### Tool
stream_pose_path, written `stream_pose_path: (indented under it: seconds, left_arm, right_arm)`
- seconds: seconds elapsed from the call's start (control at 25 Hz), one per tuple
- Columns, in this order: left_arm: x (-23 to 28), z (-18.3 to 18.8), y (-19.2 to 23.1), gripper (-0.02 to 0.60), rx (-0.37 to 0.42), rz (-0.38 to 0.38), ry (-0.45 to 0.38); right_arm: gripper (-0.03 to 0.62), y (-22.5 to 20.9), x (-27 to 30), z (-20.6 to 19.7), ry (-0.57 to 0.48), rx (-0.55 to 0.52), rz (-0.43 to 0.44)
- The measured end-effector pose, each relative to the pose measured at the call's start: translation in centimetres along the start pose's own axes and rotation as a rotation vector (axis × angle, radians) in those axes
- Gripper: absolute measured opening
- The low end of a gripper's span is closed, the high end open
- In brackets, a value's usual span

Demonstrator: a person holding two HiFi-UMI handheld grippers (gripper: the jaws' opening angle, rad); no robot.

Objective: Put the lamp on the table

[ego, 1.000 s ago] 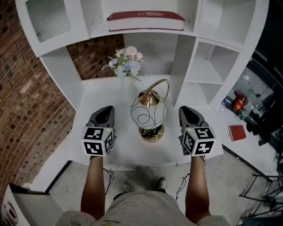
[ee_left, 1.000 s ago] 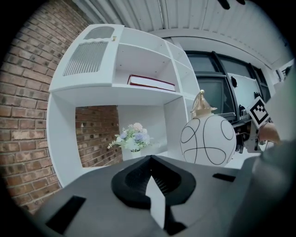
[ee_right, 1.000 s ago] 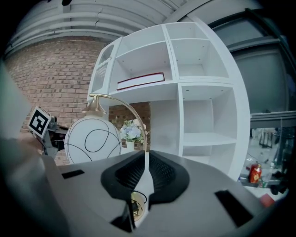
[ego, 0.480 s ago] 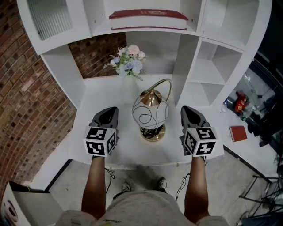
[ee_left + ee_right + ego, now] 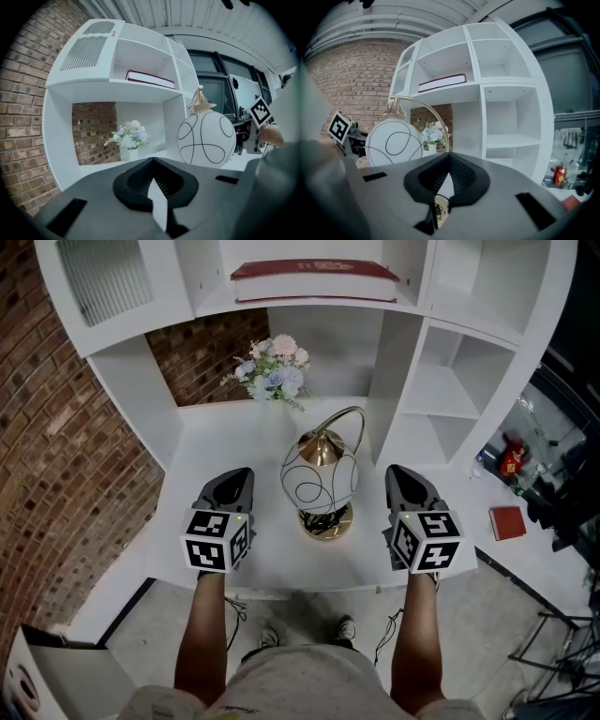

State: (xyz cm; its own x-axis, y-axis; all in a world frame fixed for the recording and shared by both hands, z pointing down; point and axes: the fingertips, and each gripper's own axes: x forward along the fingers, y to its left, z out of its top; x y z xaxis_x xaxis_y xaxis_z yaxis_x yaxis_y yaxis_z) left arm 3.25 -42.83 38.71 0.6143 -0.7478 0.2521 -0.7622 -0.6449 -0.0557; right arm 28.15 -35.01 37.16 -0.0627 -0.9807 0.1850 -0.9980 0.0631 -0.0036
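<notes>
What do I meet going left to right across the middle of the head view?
brick wall → left gripper → lamp → right gripper → small red book

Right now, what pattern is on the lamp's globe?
Globe: white with thin black looping lines; left gripper view.

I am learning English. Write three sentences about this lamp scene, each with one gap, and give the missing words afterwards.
The lamp has a white shade with ____ lines.
It stands on the white table, ____ the left gripper and the right gripper.
The book on the upper shelf is ____ in colour.
Missing words: black; between; red.
</notes>
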Motion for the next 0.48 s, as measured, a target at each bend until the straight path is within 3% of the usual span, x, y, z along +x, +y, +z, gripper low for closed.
stream_pose_path:
  seconds: [0.48]
  left_arm:
    - [0.36,-0.33,-0.60,-0.003,0.006,-0.007,0.010]
  right_arm:
    - [0.003,-0.10,0.30,-0.22,0.004,-0.003,0.014]
